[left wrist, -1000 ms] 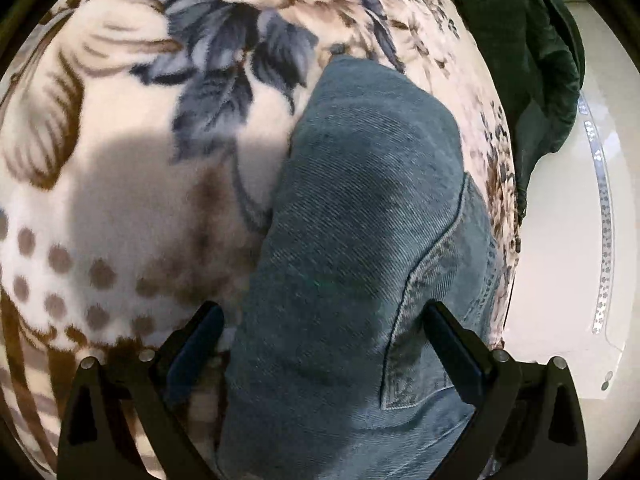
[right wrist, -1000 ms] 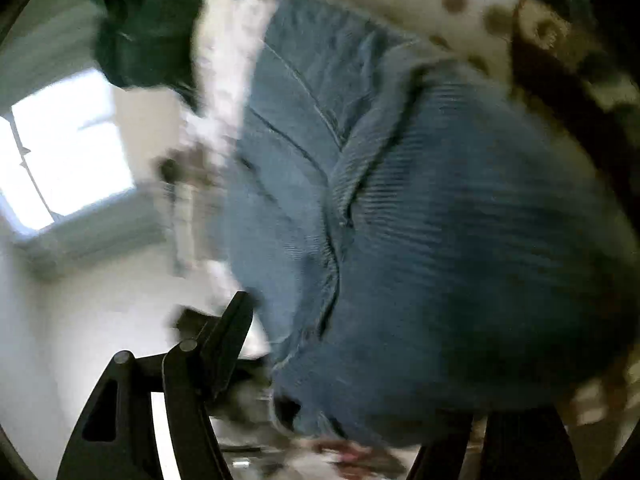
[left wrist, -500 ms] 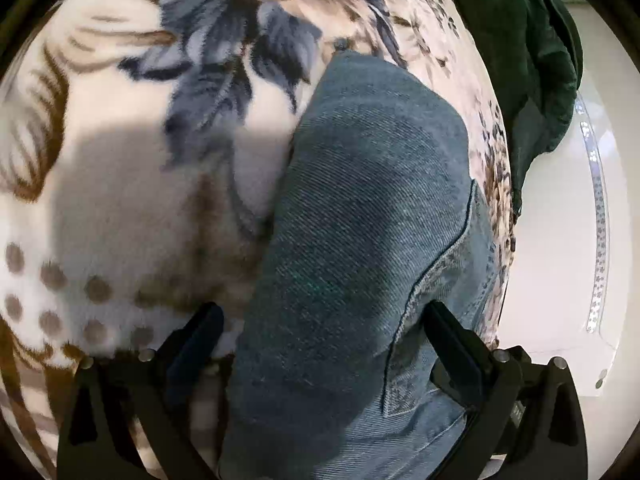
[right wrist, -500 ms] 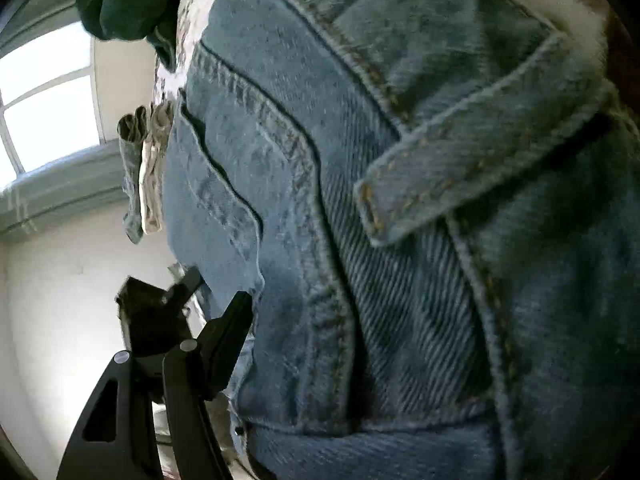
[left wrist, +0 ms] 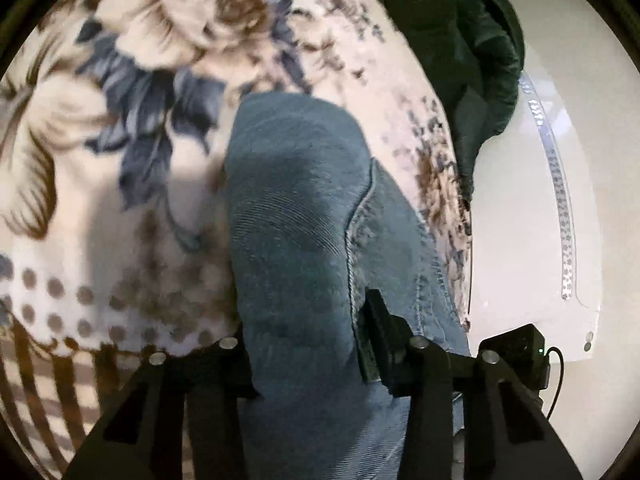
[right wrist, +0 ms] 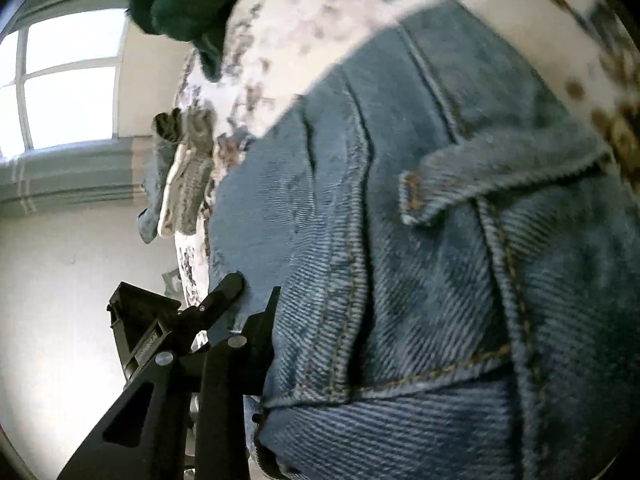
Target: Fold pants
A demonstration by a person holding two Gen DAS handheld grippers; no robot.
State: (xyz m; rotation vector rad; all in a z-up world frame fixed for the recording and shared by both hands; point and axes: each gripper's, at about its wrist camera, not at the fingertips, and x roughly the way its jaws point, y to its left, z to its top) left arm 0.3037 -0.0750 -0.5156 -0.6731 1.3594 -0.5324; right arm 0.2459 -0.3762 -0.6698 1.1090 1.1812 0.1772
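Blue jeans (left wrist: 296,208) lie on a floral blanket (left wrist: 120,220). My left gripper (left wrist: 304,328) has a thick fold of the denim between its fingers; the jaws are closing and the right pad (left wrist: 374,320) presses into the fabric beside a seam. In the right wrist view the jeans' waistband with a belt loop (right wrist: 420,196) fills the picture. My right gripper (right wrist: 320,312) is closing on the waist edge. Its left finger (right wrist: 264,320) lies against the denim, and the cloth hides the other finger. A second black gripper body (right wrist: 160,328) shows just left of it.
A dark green garment (left wrist: 472,60) lies at the far edge of the blanket. Folded clothes (right wrist: 188,172) sit stacked at the bed's edge. A window (right wrist: 68,80) and pale wall lie beyond. A white surface with a dotted strip (left wrist: 560,200) is on the right.
The left fingers went from wide apart to pinched on the denim fold. The right gripper's left finger moved inward onto the waist edge, and both views rose slightly.
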